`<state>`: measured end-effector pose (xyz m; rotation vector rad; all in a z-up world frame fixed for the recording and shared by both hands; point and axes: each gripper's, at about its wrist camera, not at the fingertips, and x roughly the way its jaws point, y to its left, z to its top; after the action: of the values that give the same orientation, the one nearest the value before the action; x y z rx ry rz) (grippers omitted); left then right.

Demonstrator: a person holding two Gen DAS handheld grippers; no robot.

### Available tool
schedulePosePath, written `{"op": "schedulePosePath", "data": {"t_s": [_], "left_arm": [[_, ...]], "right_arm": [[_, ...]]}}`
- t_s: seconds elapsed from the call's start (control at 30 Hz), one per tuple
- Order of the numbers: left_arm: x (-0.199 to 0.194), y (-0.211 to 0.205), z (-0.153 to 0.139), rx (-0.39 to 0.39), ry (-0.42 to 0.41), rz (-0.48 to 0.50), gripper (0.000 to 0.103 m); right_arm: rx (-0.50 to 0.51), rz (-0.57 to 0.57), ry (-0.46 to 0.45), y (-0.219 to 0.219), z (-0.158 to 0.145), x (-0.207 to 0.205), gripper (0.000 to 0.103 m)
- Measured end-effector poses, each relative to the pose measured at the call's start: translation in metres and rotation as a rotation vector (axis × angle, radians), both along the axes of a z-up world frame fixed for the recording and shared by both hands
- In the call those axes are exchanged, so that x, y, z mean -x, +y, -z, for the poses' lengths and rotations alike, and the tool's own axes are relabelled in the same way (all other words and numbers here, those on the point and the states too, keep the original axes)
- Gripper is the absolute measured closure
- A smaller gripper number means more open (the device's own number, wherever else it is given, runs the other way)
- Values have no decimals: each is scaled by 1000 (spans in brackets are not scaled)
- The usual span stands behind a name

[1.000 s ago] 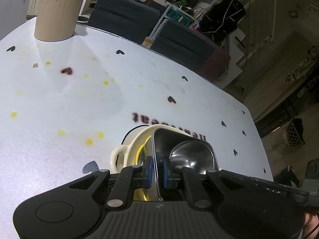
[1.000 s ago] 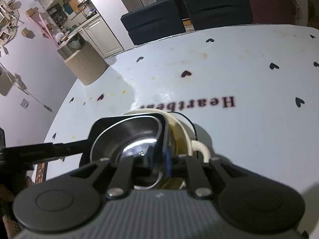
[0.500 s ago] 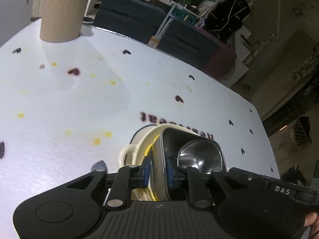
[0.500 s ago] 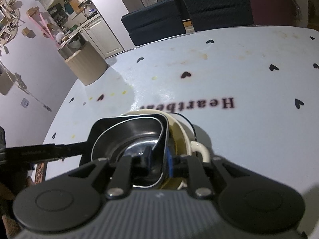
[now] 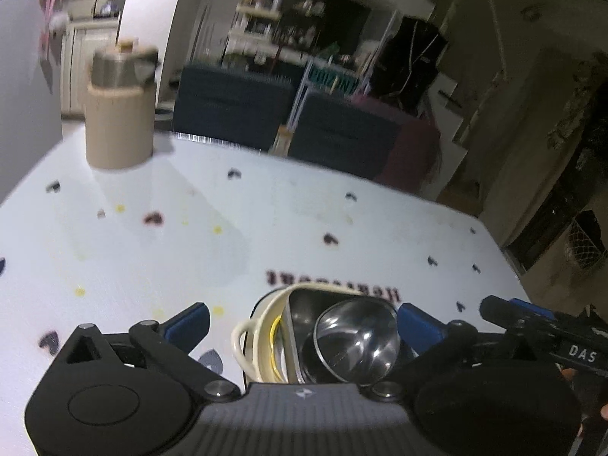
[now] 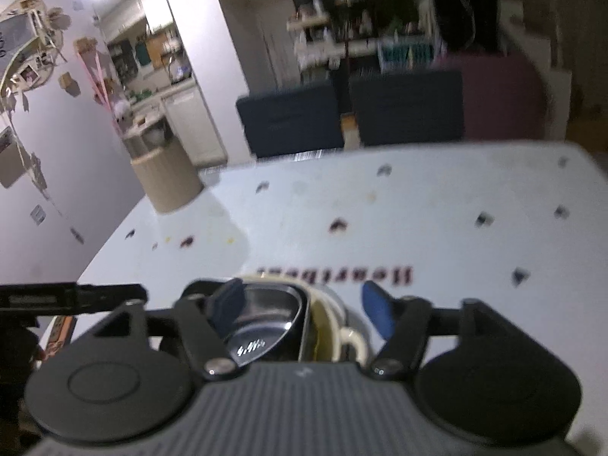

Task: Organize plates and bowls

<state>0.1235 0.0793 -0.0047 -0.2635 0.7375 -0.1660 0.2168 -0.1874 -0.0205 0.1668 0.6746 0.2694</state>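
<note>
a square stainless-steel bowl with rounded corners (image 5: 353, 338) sat nested inside a cream ceramic dish with loop handles (image 5: 262, 334) on the white tabletop printed with small dark hearts (image 5: 152, 250), a stacking that looked like the point of the tidying. the left gripper (image 5: 304, 323) and the right gripper (image 6: 304, 304) each had their jaws spread wide apart, having just been opening, with the stack lying between the blue pads but untouched, so it seemed freshly let go. both views were blurred, the gripper bodies hid the stack's near side, and what lay yellow between bowl and dish could not be made out.
</note>
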Motion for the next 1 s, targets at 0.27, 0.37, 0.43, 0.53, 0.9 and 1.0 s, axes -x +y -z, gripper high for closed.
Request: {"op": "schedulePosePath", "data": {"t_s": [0.27,0.37,0.43,0.53,0.9,1.0], "left_arm": [[46,-4,-28,-39,-107,-9,0],[66,-6,-35,-61,-146,-15,0],[79,-9,-39,-89,-173,-13,0],[97,-13,-42,-144,-210,-38,0],[150,-17,-31,-218,-254,-26,0],[160,-19,-25,-247,-261,-28,0]], "right_arm": [[52,93,-161,-10,-29,49,1],[55,107,-208,-12,-33,68,1],[64,118,-242,-11,-35,84,1],[98,147,-270,-7,-35,100,0],[139,173,-305,-3,-28,147,0],[186,163,-296,1,-23,152,0]]}}
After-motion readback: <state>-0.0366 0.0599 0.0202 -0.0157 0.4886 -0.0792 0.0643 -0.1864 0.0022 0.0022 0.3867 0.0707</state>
